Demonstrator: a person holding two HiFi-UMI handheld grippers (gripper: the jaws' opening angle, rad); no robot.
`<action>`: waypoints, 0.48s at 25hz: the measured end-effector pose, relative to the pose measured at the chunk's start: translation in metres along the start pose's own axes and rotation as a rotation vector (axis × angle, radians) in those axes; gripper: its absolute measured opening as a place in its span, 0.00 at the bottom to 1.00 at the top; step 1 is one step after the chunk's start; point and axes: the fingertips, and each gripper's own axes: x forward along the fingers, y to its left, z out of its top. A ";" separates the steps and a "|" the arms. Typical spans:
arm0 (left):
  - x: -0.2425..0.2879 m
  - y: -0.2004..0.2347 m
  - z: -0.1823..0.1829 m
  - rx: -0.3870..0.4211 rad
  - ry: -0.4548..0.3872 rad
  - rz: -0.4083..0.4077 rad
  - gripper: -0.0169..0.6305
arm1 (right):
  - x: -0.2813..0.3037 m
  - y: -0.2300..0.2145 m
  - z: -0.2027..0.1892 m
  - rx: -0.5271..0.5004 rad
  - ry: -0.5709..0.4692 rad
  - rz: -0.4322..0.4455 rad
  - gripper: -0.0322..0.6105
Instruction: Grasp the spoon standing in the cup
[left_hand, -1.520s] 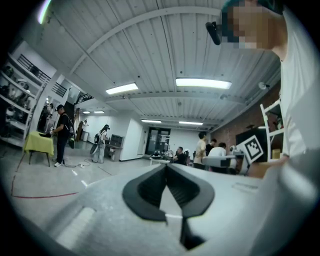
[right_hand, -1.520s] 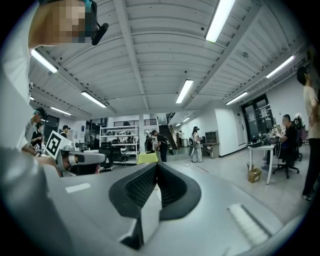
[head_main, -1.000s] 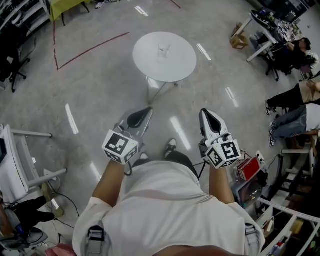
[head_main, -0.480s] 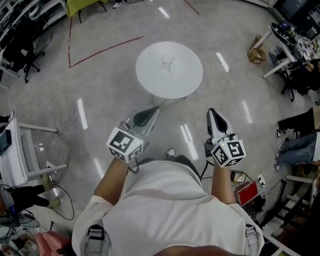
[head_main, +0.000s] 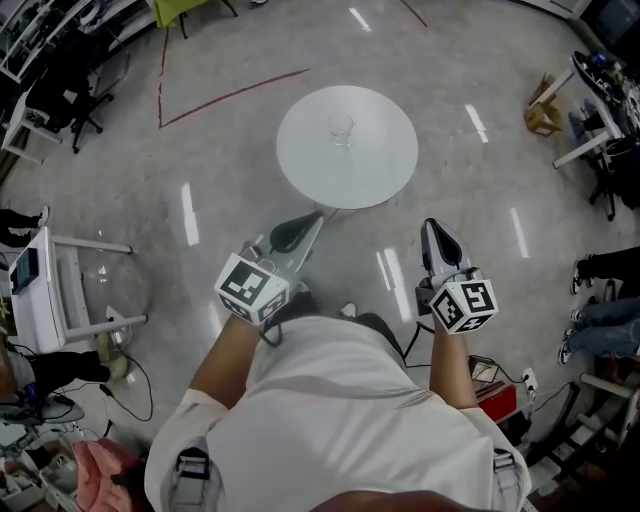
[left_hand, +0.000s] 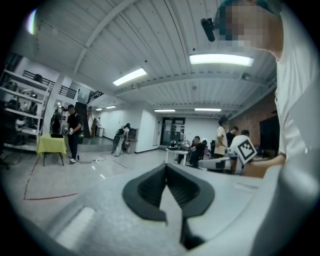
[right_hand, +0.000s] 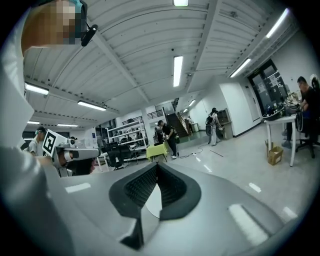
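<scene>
A clear glass cup (head_main: 343, 130) stands near the middle of a round white table (head_main: 385, 170) ahead of me in the head view; the spoon in it is too small to make out. Both grippers are held at waist height, well short of the table and pointing toward it. My left gripper (head_main: 316, 217) is shut with nothing between its fingers, its tips meeting in the left gripper view (left_hand: 166, 165). My right gripper (head_main: 430, 223) is also shut and empty (right_hand: 157, 164). Neither gripper view shows the cup.
A red tape line (head_main: 232, 94) runs across the shiny floor left of the table. A white cart (head_main: 48, 300) stands at the left, desks and a cardboard box (head_main: 545, 117) at the upper right, a red box (head_main: 492, 376) by my right side. People stand and sit far off.
The table and cup have come lower and larger in the head view as the person walks toward them. Both grippers stay shut at waist height.
</scene>
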 end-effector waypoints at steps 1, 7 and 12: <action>0.005 0.008 0.000 -0.002 0.002 0.005 0.03 | 0.009 -0.004 -0.001 0.003 0.006 0.005 0.06; 0.044 0.058 -0.004 -0.032 0.007 0.009 0.03 | 0.067 -0.028 0.011 -0.010 0.029 0.004 0.06; 0.088 0.127 0.009 -0.054 0.001 -0.008 0.03 | 0.135 -0.050 0.029 -0.012 0.061 -0.024 0.06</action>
